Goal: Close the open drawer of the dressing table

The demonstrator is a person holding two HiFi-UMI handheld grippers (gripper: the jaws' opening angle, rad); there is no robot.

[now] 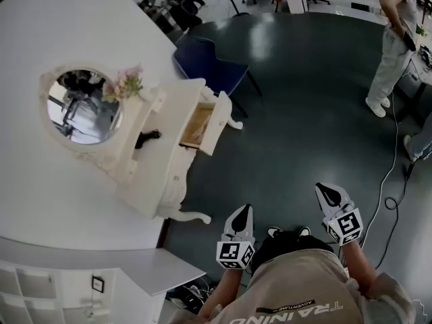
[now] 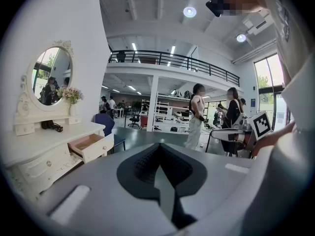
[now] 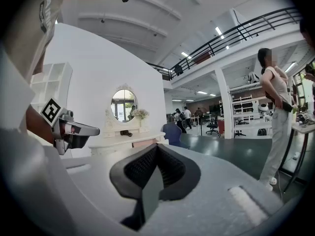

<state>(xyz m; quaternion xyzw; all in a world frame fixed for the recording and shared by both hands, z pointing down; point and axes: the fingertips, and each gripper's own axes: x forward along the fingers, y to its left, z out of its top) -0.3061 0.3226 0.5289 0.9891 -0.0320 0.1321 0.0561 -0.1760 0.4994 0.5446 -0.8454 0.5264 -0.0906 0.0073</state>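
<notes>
The white dressing table (image 1: 158, 160) stands against the white wall, with an oval mirror (image 1: 84, 106), pink flowers (image 1: 125, 83) and a small black object (image 1: 147, 138) on its top. Its one open drawer (image 1: 200, 125) is pulled out toward the dark floor, wooden inside showing. In the left gripper view the drawer (image 2: 91, 145) juts out at the left, well away. My left gripper (image 1: 244, 211) and right gripper (image 1: 325, 191) hang over the floor some distance from the table. Both are shut, with nothing between the jaws. In the right gripper view the table (image 3: 125, 134) is far off.
A blue chair (image 1: 210, 65) sits just beyond the drawer. A person (image 1: 395, 39) stands at the far right, with cables (image 1: 388, 181) across the floor nearby. A white shelf unit (image 1: 67, 289) is at the near left. Other people (image 2: 196, 114) stand further back.
</notes>
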